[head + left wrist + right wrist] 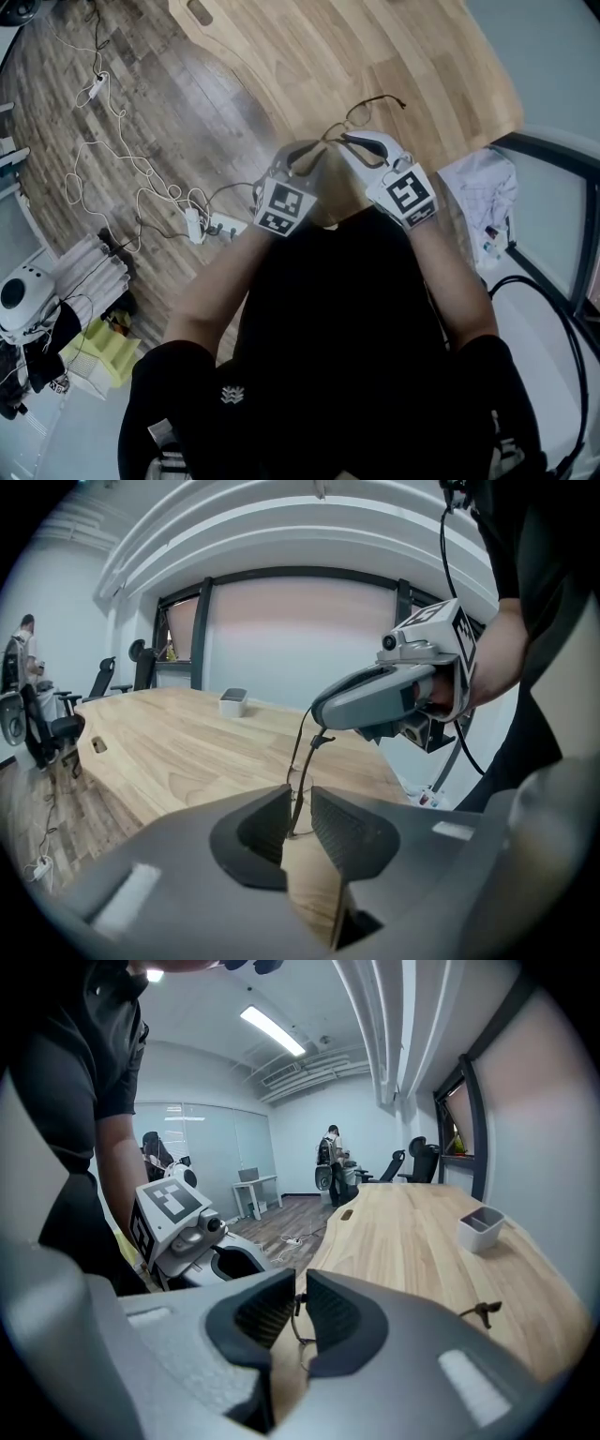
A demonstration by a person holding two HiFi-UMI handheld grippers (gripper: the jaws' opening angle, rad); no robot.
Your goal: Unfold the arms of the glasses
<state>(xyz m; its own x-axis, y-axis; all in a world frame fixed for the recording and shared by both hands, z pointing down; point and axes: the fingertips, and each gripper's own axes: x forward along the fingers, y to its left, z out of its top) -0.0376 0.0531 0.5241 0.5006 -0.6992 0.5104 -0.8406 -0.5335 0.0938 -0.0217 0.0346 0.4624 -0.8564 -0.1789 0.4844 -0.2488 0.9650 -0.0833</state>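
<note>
Thin dark wire-frame glasses (359, 113) hang in the air over the near edge of the wooden table (375, 47), held between both grippers. One arm (386, 99) sticks out to the far right, and its tip (482, 1310) shows in the right gripper view. My left gripper (317, 150) is shut on a thin part of the frame (299, 789), which runs up to the right gripper's tip (321, 714). My right gripper (352, 141) is shut on the frame (300, 1321) too. The two grippers' tips almost touch. The lenses are mostly hidden by the jaws.
A small white box (232, 701) stands farther out on the table, also seen as the white box (480, 1227). White cables and a power strip (201, 223) lie on the wood floor at left. Office chairs (54, 731) and a person (333, 1152) are far off.
</note>
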